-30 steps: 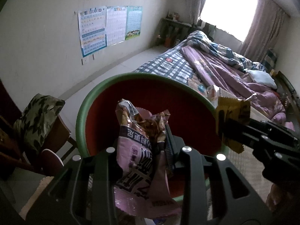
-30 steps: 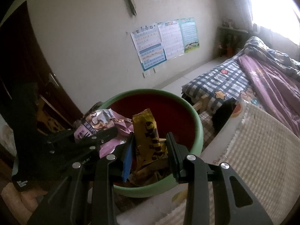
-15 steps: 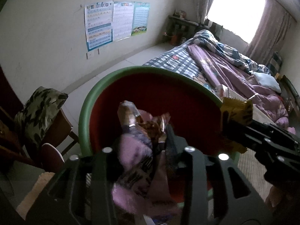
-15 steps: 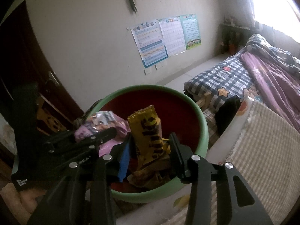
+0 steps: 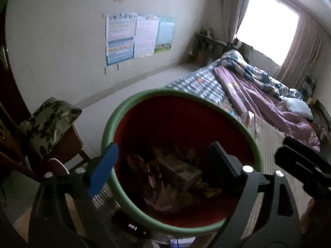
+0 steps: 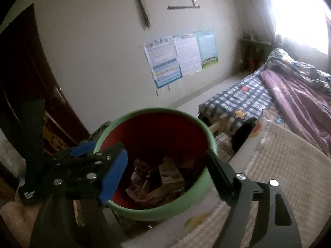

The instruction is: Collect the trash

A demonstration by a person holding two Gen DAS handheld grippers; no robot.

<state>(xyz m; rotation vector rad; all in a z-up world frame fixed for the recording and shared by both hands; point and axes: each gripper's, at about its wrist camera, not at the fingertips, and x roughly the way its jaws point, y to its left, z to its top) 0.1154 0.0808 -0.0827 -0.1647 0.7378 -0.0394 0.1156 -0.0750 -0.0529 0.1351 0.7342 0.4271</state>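
Two wrappers are off my hands now: both lie with the rest of the trash [image 5: 171, 177] in the bottom of the bin [image 5: 115, 122], the green-rimmed, red-lined tub I take as my mark. My left gripper [image 5: 163, 165] hangs over the bin's mouth, its jaws having just been opening; they stand spread wide with nothing between them, only the heap of wrappers below. My right gripper [image 6: 165, 165] is likewise over the near rim, jaws just opened wide and empty. In the right wrist view the left gripper shows as a dark frame at the bin's left edge.

I judge this drop done. What is left depends on more litter being about. Just in front of the bin, on the pale surface beside the woven mat [image 6: 289, 165], lies a small yellowish scrap [image 6: 196, 219] that may be trash, though it is too blurred to be sure.

Beyond the bin is the bed [image 5: 258, 95] with its checked and purple covers; left of the bin stands a chair with a leaf-patterned cushion [image 5: 47, 122]; posters [image 5: 138, 37] hang on the wall behind. Nothing blocks the bin's mouth; my two grippers sit close together over it, so I should draw them back without knocking each other.
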